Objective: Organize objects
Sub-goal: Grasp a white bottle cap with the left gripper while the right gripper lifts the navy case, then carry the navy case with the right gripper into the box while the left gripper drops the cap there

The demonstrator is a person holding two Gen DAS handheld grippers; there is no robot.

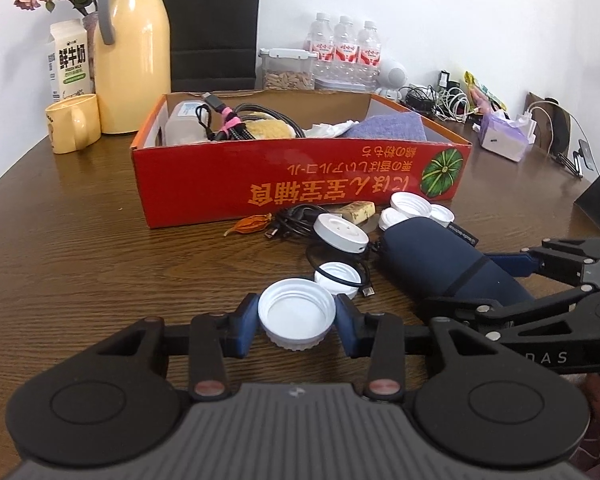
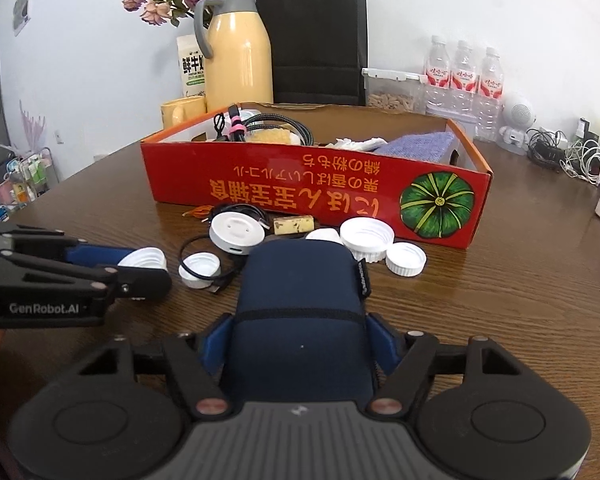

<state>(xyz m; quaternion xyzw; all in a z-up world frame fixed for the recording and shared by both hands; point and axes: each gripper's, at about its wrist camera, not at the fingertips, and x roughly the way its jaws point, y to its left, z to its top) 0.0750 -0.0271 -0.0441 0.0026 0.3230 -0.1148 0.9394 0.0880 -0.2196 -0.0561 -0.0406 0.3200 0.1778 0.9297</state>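
Now left claw (image 1: 296,316) angled down clamped on white cap (image 1: 297,312), right claw (image 2: 300,340) likewise clamped on navy pouch (image 2: 300,304).

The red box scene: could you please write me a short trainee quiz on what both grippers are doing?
1. True or false: the left gripper grips a white cap.
2. What lies between the right gripper's fingers: A a mug, B a navy pouch, C a cork?
3. Fill in: the red box stands on a ____ table.

Key: 1 true; 2 B; 3 wooden.
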